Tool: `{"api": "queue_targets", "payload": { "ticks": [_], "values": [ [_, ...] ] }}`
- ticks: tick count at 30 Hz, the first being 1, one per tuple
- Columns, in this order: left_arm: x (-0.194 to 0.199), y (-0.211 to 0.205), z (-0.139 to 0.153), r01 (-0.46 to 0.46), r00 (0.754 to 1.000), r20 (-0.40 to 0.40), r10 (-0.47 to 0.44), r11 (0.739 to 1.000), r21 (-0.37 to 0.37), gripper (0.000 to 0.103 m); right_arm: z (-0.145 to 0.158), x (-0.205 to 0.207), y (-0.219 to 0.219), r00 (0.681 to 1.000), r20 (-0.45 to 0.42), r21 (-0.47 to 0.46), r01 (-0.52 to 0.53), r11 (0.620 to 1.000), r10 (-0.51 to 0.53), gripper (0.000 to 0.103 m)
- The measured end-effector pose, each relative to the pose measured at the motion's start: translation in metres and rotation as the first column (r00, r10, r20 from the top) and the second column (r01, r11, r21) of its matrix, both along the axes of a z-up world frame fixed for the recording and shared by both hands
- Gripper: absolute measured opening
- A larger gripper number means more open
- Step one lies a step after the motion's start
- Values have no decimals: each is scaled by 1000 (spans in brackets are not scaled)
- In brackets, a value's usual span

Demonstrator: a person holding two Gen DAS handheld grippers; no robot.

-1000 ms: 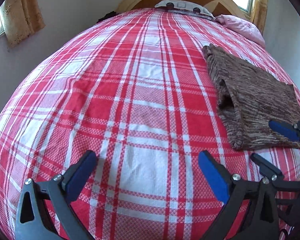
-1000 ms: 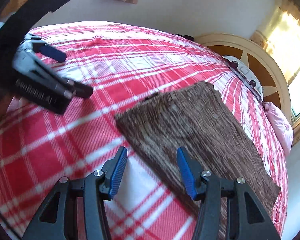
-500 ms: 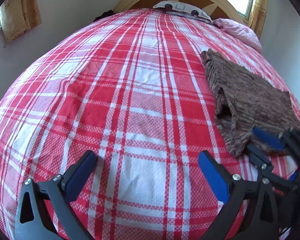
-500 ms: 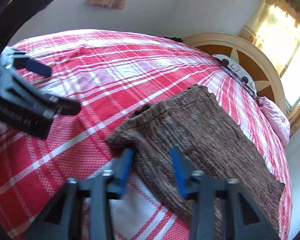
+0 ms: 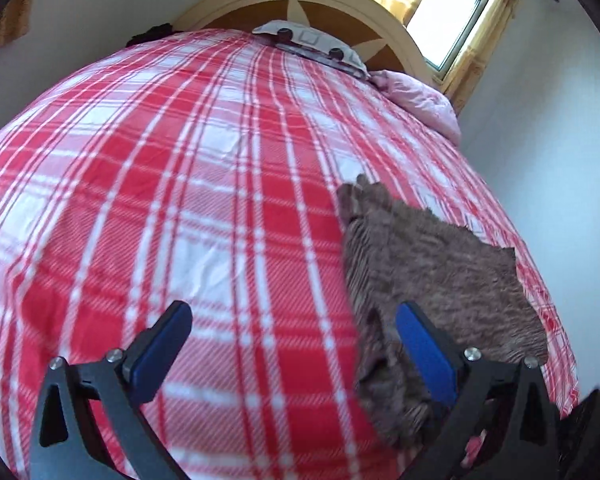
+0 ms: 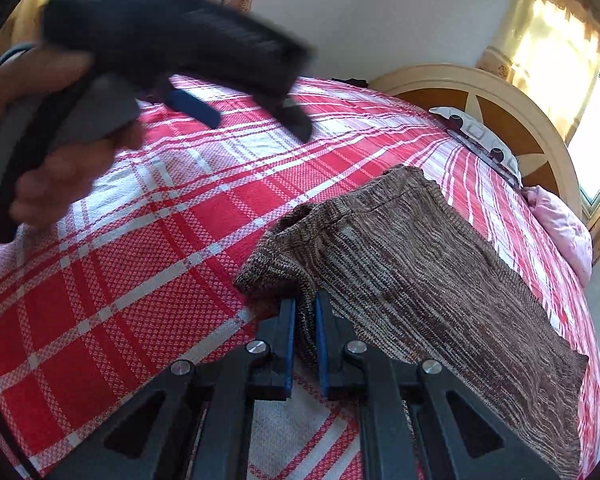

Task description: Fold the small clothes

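Note:
A brown knit garment [image 6: 420, 264] lies flat on the red and white plaid bed cover [image 6: 120, 280]. My right gripper [image 6: 304, 304] is at its near left corner. Its jaws are closing, and the blue pads pinch a raised fold of the knit edge. My left gripper [image 5: 292, 312] is open wide above the bed with nothing between its fingers. The garment [image 5: 440, 276] lies just under and beyond its right finger. In the right wrist view a hand holds the left gripper [image 6: 260, 126], blurred, high at the upper left.
A rounded wooden headboard [image 5: 320, 4] stands at the far end, with a patterned pillow [image 5: 308, 40] and a pink pillow [image 5: 420, 96] before it. A curtained window [image 5: 452, 12] is at the back right. Plaid cover [image 5: 180, 200] stretches left of the garment.
My right gripper has shut on the garment's near corner and lifted a fold. The left gripper has swung toward the garment, which now sits by its right finger.

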State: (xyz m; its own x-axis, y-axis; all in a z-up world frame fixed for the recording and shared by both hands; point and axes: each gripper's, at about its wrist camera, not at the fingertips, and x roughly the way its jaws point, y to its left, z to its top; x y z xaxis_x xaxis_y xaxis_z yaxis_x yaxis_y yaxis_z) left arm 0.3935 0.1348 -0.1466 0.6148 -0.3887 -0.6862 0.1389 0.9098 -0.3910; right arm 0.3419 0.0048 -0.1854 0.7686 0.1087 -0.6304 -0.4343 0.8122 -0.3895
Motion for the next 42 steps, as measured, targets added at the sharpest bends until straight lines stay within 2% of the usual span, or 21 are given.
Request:
{"api": "queue_targets", "payload": {
  "ticks": [4, 8, 13, 16, 20, 22, 23, 24, 30, 33, 39, 42],
  "values": [
    [27, -19, 2, 64, 998, 13, -64, 998, -1, 101, 0, 2, -3, 1000, -5, 23, 9, 1000, -9, 9],
    [51, -35, -6, 128, 992, -11, -128, 992, -21, 94, 0, 3, -3, 1000, -5, 21, 12, 1000, -12, 9],
    [73, -50, -15, 167, 985, -26, -168, 984, -54, 85, -1, 3, -3, 1000, -3, 22, 13, 1000, -13, 9],
    [82, -59, -19, 197, 978, -52, -201, 978, -66, 74, -1, 3, -3, 1000, -5, 23, 12, 1000, -12, 9],
    [88, -66, -21, 205, 976, -69, -208, 977, -51, 72, 0, 6, -5, 1000, -14, 34, 11, 999, -10, 9],
    [90, -67, -21, 198, 978, -63, -200, 979, -49, 58, 0, 7, -6, 1000, -16, 38, 10, 999, -10, 9],
    [91, -68, -22, 205, 976, -65, -209, 977, -65, 30, 0, 8, -7, 1000, -17, 41, 10, 999, -10, 9],
    [92, -68, -24, 222, 970, -79, -229, 971, -89, 18, 1, 8, -8, 1000, -17, 42, 10, 999, -9, 9],
    [88, -72, -13, 187, 980, -58, -190, 981, -52, 12, 6, 11, -17, 999, -43, 82, 2, 997, 2, 7],
    [84, -71, -3, 174, 983, -48, -177, 983, -61, 11, 17, 12, -33, 998, -63, 154, 17, 988, -8, 6],
    [79, -75, 25, 166, 985, -19, -169, 979, -116, 10, 48, -5, -65, 1000, -7, 214, 24, 977, -23, 6],
    [76, -87, 40, 166, 986, 5, -167, 979, -117, 10, 61, -10, -89, 999, 2, 277, 43, 960, -46, 6]
  ]
}}
